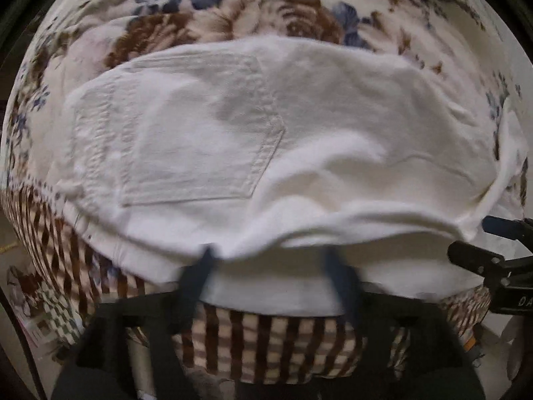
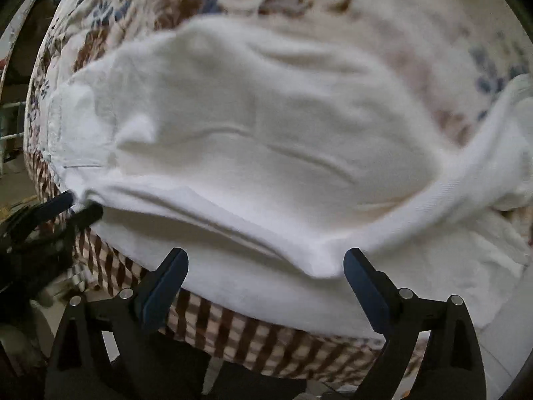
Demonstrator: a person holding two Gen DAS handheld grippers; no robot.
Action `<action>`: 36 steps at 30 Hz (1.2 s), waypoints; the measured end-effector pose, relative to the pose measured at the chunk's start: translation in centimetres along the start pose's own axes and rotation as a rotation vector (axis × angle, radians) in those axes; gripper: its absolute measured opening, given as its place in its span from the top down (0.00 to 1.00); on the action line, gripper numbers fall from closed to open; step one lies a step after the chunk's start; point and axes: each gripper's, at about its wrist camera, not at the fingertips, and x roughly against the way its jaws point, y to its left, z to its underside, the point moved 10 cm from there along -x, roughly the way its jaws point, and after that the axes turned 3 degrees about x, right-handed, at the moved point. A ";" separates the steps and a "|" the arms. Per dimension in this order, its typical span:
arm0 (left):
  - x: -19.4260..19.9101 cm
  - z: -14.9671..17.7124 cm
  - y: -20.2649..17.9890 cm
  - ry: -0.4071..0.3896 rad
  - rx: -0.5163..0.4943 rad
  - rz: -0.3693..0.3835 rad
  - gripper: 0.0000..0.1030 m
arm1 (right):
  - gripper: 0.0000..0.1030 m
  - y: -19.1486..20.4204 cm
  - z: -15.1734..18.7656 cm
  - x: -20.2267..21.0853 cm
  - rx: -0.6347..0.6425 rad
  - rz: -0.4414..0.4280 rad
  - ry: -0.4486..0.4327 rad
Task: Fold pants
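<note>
I judge the fold laid, so I'd lift clear without snagging the near edge. The white pants (image 1: 266, 140) fill mid-frame on the floral bedspread (image 1: 253, 16). My left gripper (image 1: 269, 276) and right gripper (image 2: 266, 276), bottom centre, gape wide, holding nothing.

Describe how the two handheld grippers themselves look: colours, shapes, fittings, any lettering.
Both are matte black frames with triangular cut-outs. The right gripper has two dark blue wedge-shaped fingers and silver round pins at the pivots. The left gripper has the same blue fingers, blurred. White lettering shows on the right gripper's body, partly cut off.
</note>
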 end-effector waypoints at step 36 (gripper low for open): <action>1.8 -4.0 4.8 -0.105 0.248 -0.128 0.11 | 0.93 -31.3 0.1 10.5 -0.914 0.074 -0.424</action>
